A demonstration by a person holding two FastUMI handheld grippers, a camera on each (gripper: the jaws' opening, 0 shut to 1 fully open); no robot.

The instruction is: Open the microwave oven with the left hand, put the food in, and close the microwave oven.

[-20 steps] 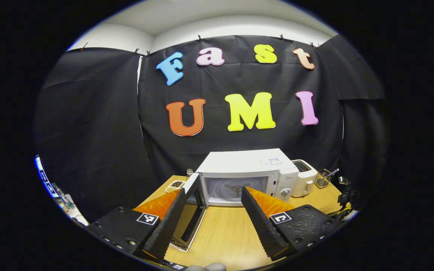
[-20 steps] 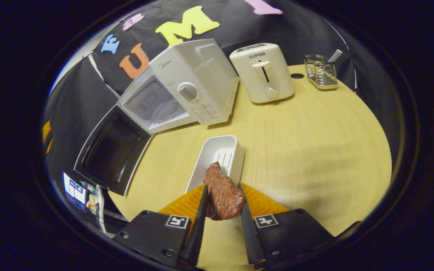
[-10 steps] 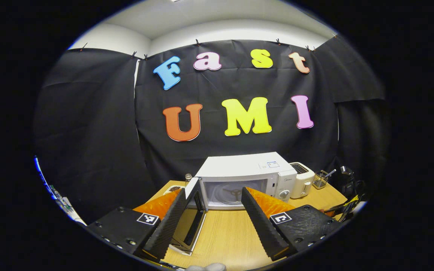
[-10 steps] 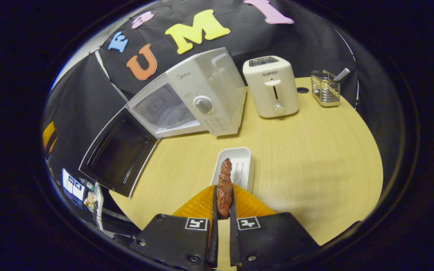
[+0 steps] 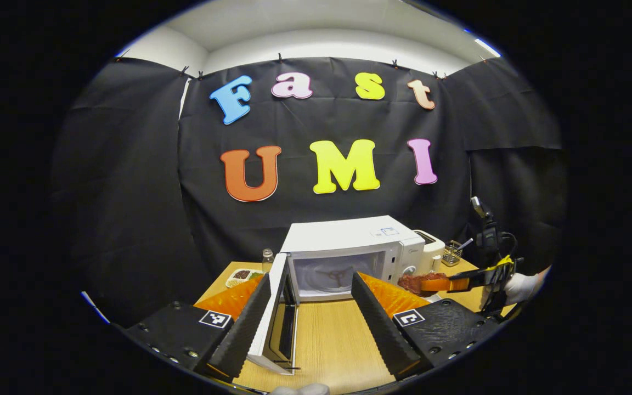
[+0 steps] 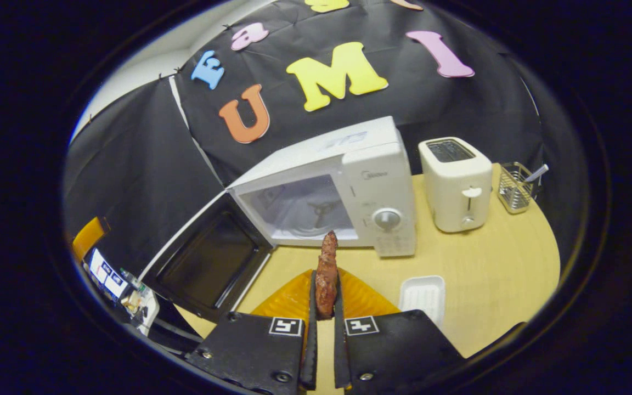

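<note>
While left claw (image 5: 308, 315) gapes, right claw (image 6: 324, 299) pinching meat (image 6: 326, 266) has neared microwave (image 6: 327, 189).

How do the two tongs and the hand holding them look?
Both the left tongs and the right tongs have black housings with square black-and-white markers, ridged fingers, and orange ribbed panels behind them. The far hand wears a white glove; black cables run above it.

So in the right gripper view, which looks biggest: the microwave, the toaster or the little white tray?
1. White microwave oven, door open.
2. Cream toaster.
3. Small white plastic tray, though it sits nearer the camera.
</note>
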